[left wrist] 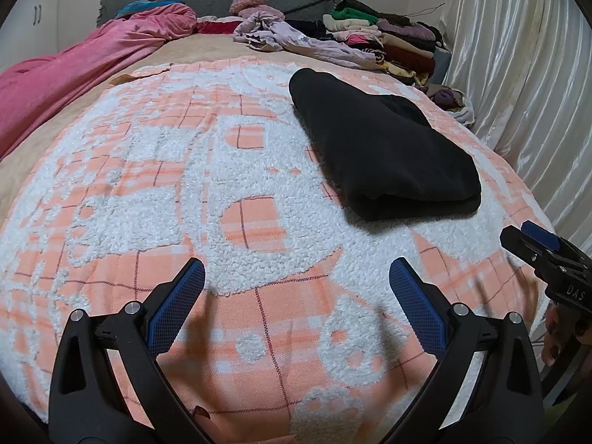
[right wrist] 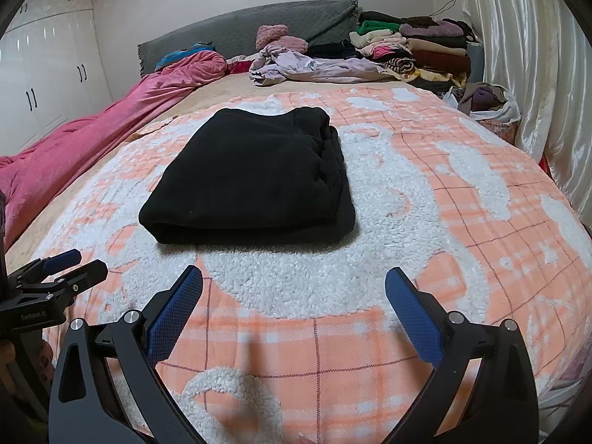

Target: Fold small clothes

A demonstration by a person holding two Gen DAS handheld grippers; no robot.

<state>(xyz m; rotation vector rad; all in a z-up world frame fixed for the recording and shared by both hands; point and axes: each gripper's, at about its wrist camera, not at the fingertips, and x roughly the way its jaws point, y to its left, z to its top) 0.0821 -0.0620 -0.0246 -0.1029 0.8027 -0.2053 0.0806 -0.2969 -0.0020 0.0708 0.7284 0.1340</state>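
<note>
The bed fills both views, and most of it is covered by a peach-and-white plaid fleece blanket that lies under both grippers. A pink duvet runs along the bed's edge far to the left of the left gripper, up to a grey headboard well ahead of both. Ahead and to the right of the right gripper, shiny cream curtains hang beside the bed, and in the far corner next to them sits a stack of folded clothes, with a crumpled lilac garment lying loose just to its left. The folded black garment rests flat on the blanket, directly ahead of the right gripper and slightly to its left; from the left gripper it lies ahead and to the right, touching neither. The left gripper hovers over the blanket with its jaws spread wide and nothing between them. The right gripper is likewise spread wide and empty, just short of the garment's near folded edge. Each gripper shows at the edge of the other's view, close alongside.
</note>
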